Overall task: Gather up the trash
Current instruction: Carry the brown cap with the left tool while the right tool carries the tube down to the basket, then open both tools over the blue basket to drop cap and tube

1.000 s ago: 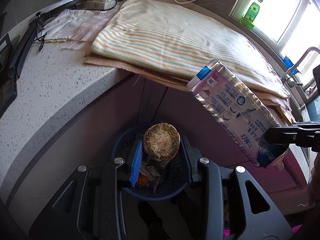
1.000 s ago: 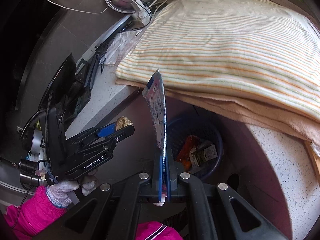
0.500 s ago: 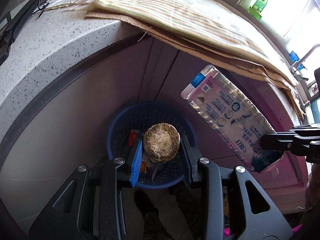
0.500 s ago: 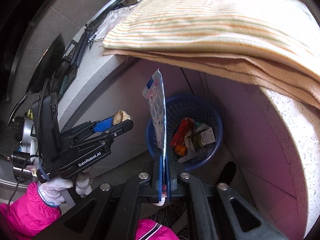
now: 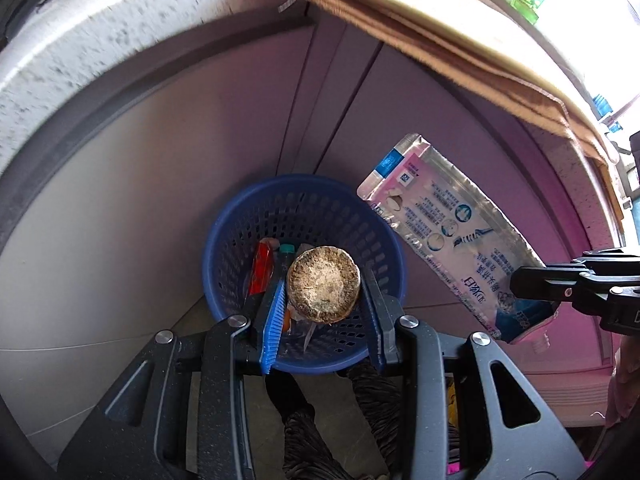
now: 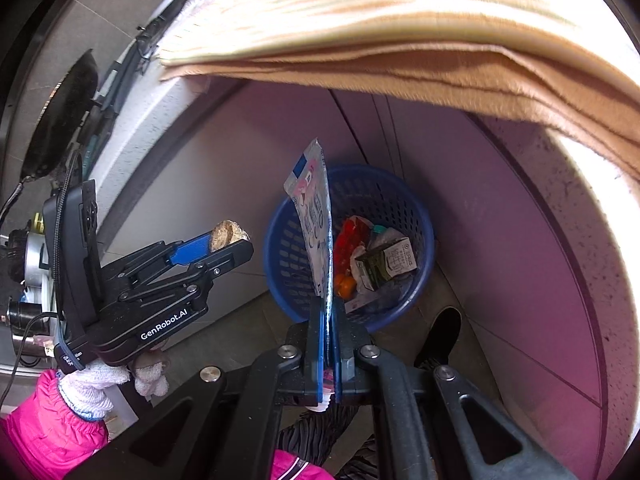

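Note:
My left gripper [image 5: 324, 300] is shut on a round brown crusty lump [image 5: 323, 291] and holds it above the blue mesh waste basket [image 5: 236, 240] on the floor. In the right wrist view the left gripper [image 6: 224, 246] hangs left of the basket [image 6: 280, 256], with the lump [image 6: 228, 232] at its tip. My right gripper [image 6: 329, 320] is shut on a flat silver and pink pouch [image 6: 316, 232], upright over the basket's near rim. The pouch [image 5: 452, 232] shows right of the basket in the left wrist view. The basket holds a red wrapper [image 6: 350, 232] and a small carton [image 6: 394, 260].
Grey cabinet doors [image 5: 240, 112] stand behind the basket under a speckled counter edge [image 5: 80, 52]. A striped and tan cloth [image 6: 400, 40] overhangs the counter. A black shoe [image 6: 440, 332] stands on the floor by the basket. A dark pan [image 6: 60, 116] is at the far left.
Both grippers have dropped below the counter toward the basket, which now looks larger and closer. Each keeps its hold on its item.

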Tool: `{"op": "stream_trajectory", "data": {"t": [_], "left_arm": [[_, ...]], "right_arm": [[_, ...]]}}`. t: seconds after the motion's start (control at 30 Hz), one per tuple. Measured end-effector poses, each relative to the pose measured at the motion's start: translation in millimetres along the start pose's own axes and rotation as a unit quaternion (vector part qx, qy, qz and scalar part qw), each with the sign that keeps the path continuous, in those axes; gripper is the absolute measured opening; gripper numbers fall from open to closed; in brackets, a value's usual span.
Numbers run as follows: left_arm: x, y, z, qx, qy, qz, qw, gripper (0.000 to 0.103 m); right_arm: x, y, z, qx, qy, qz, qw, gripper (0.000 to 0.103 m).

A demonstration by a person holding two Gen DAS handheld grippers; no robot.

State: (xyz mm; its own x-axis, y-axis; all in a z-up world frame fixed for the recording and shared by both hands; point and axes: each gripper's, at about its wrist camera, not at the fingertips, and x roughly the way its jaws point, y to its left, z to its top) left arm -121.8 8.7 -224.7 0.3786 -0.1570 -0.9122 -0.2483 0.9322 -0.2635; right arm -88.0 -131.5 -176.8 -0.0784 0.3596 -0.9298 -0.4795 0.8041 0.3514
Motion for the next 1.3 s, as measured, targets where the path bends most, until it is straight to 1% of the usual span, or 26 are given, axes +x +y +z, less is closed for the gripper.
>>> {"op": "stream_trajectory", "data": {"t": [0.1,0.13,0.5,0.67,0.83,0.87,0.93,0.97,1.0,1.03,1.1,1.13,1.2,1.3], "left_arm": [[9,0,-4,-0.001,0.010,0.001,0.9999,0.035],[11,6,-9,-0.002,0.013,0.001,0.9999,0.035],[44,8,3,-0.004,0.043,0.013,0.9990,0.035],[53,8,9,0.001,0.047,0.020,0.9987,0.035],[53,10,11,0.000,0.045,0.023,0.9987,0.035],[53,11,12,0.000,0.046,0.024,0.9987,0.035],[53,13,13,-0.002,0.048,0.024,0.9986,0.038],[53,13,13,-0.002,0.047,0.025,0.9986,0.044],[53,12,13,-0.001,0.045,0.026,0.9986,0.047],[53,13,13,-0.001,0.044,0.027,0.9987,0.047],[51,14,14,-0.001,0.044,0.028,0.9986,0.048],[50,14,14,0.000,0.044,0.029,0.9986,0.049],[48,14,15,0.004,0.042,0.032,0.9986,0.054],[41,14,13,0.009,0.038,0.037,0.9986,0.054]], "right_arm": [[10,-1,2,0.002,0.008,-0.006,1.000,0.001],[13,-2,2,0.003,0.011,-0.008,1.000,0.001],[37,-5,12,0.009,0.024,-0.027,0.999,0.001],[43,-5,18,0.006,0.024,-0.035,0.999,0.001],[44,-2,24,0.003,0.021,-0.039,0.999,0.002],[43,-2,25,0.003,0.019,-0.038,0.999,0.004],[41,-1,27,0.003,0.017,-0.041,0.999,0.012],[40,-1,28,0.003,0.017,-0.040,0.999,0.020],[39,0,29,0.003,0.015,-0.041,0.999,0.038],[38,1,29,0.002,0.012,-0.044,0.999,0.043],[35,2,32,-0.001,0.012,-0.048,0.999,0.044],[35,2,34,-0.001,0.013,-0.048,0.999,0.048],[32,2,34,0.000,0.010,-0.047,0.999,0.053],[28,4,35,0.001,0.008,-0.045,0.999,0.053]]}}
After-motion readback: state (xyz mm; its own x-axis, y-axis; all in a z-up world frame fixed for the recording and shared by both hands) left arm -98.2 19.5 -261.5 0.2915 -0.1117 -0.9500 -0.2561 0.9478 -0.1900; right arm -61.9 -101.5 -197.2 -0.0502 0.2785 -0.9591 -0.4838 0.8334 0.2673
